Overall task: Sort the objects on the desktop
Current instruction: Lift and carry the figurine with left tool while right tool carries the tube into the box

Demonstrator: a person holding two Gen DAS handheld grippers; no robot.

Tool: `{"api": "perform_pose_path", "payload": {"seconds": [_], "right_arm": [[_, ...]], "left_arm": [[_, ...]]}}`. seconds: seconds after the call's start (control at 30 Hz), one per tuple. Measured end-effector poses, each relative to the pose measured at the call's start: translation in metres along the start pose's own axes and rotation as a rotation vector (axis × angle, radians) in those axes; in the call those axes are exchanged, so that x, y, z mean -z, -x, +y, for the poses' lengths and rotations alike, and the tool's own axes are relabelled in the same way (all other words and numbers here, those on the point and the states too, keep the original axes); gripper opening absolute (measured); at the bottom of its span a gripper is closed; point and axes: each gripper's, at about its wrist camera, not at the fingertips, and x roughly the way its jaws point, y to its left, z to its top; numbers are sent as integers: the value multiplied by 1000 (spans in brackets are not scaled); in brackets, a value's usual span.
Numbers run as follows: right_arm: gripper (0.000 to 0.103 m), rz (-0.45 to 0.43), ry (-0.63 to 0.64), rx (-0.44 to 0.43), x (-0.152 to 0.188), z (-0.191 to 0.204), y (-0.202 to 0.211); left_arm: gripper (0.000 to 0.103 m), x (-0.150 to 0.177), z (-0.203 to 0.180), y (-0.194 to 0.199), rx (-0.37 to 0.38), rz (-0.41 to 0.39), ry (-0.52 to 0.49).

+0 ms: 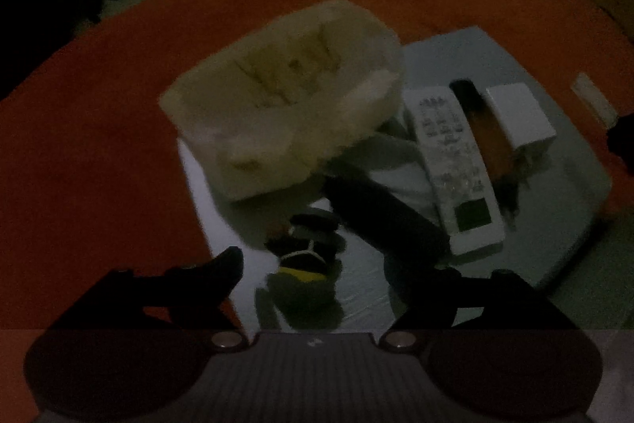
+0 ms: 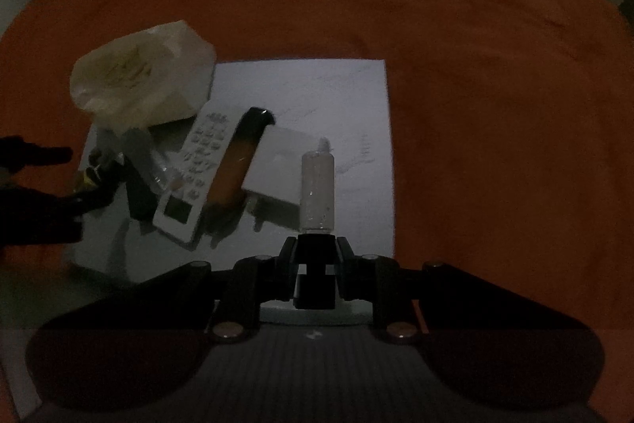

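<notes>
Right gripper (image 2: pixel 316 258) pinches my pale tube (image 2: pixel 317 191) by its dark cap, long axis pointing straight ahead over the white board (image 2: pixel 356 98); left gripper (image 1: pixel 333 276) spread, nearer the cream basket (image 1: pixel 277 98) at the board's far-left corner.

left gripper (image 1: pixel 317 268): jaws spread wide, one dark fingertip (image 1: pixel 226 264) low at the left, the other at the right, nothing between them, aimed forward and slightly down. right gripper (image 2: pixel 317 248): jaws drawn close together, fingers (image 2: pixel 288 264) pinching the black cap end of a slim bottle (image 2: pixel 318 191) that sticks straight out ahead. in the right wrist view, left gripper's dark fingers visible at the far left edge, blurred.
</notes>
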Motion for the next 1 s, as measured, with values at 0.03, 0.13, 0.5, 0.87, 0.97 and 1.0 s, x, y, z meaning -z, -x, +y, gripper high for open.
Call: {"api": "perform_pose_path", "payload": {"seconds": [0.03, 0.13, 0.5, 0.87, 0.97, 1.0], "right_arm": [[21, 1, 3, -2, 1, 1, 0], [21, 6, 11, -10, 4, 5, -1], [21, -40, -37, -91, 17, -11, 28], [21, -131, -70, -279, 64, -3, 107], [21, -130, -54, -316, 88, 8, 119], [21, -128, -50, -328, 97, 13, 121]], "left_arm": [[51, 0, 0, -3, 4, 3, 2], [33, -2, 1, -3, -4, -5, 15], [27, 18, 8, 97, 60, -165, 191], [27, 78, -40, 196, 181, -224, 186], [27, 99, -56, 203, 162, -259, 174], [27, 106, -60, 203, 161, -261, 172]]}}
